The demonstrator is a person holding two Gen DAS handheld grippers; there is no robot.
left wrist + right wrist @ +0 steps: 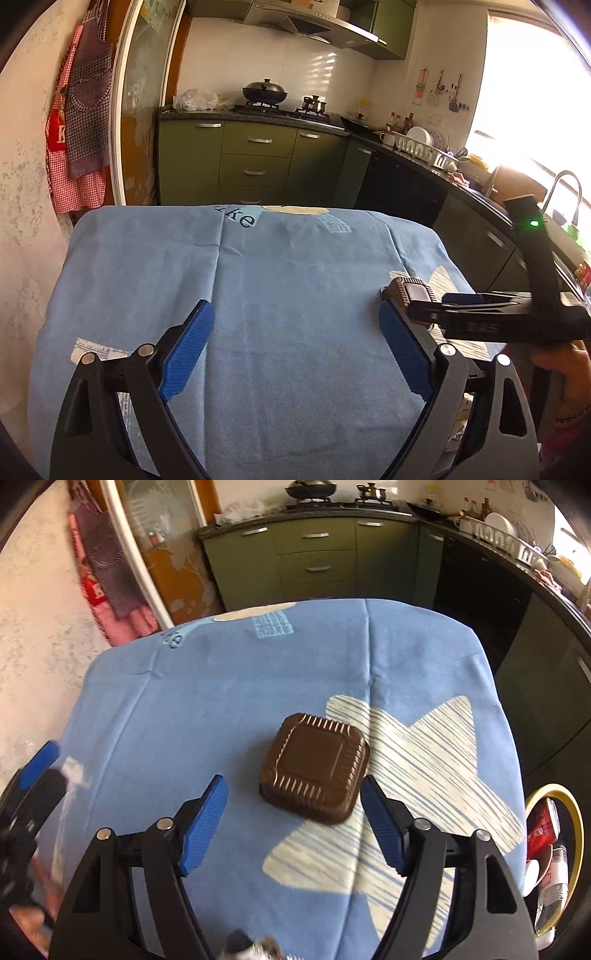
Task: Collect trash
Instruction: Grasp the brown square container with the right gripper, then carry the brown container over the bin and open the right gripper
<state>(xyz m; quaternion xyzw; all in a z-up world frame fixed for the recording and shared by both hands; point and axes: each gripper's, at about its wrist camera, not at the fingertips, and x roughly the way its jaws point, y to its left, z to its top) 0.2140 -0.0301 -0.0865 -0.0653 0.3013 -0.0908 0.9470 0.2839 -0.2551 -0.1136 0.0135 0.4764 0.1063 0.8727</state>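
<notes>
A brown plastic box [314, 767] is seen lying on the blue-clothed surface [221, 701], just ahead of the right tongs [293, 825] and a little toward their right finger, not yet gripped. Both sets of tongs are held apart and empty; the left tongs [297, 349] are poised over bare cloth, with the box off to their right. A yellow-rimmed bin [576, 823], already holding wrappers and a bottle, is visible beside the surface, to the right of the right tongs. The task is judged largely done, with the box apparently the last piece left.
</notes>
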